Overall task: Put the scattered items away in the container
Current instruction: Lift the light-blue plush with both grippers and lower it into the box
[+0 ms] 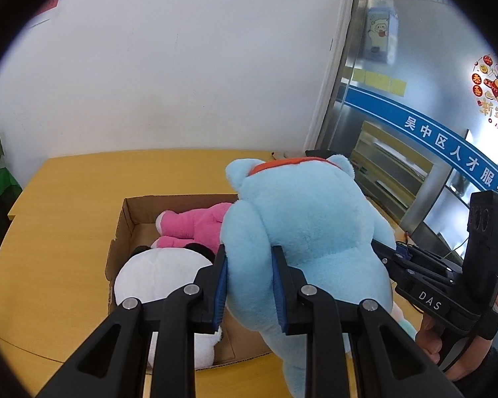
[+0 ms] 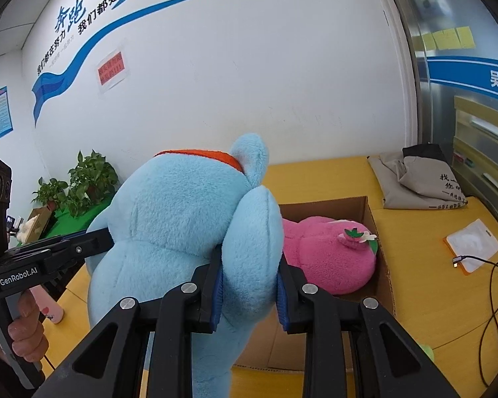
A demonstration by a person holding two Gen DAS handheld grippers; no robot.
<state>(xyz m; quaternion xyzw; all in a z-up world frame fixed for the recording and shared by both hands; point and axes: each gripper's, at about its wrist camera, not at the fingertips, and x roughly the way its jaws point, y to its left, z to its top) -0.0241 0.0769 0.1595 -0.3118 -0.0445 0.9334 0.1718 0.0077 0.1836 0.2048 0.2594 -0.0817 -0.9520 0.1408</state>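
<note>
Blue plush [image 1: 308,232] blocks most of the cardboard box [image 1: 129,219] in both views; box's right wall and near-right corner are hidden in the left wrist view. Pink plush [image 2: 328,252]: head only in right wrist view, legs only in left. White plush [image 1: 156,275] is partly behind a left gripper [image 1: 249,285] finger. Blue plush's face isn't visible; its lower body is cut by the bottom edge. Right gripper [image 2: 249,292] tips are sunk in fur.

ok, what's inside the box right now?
In the box: a pink plush lying at the far end and a white-and-black plush nearer. The blue plush, gripped by both grippers, covers the rest, so anything below it can't be seen.
</note>
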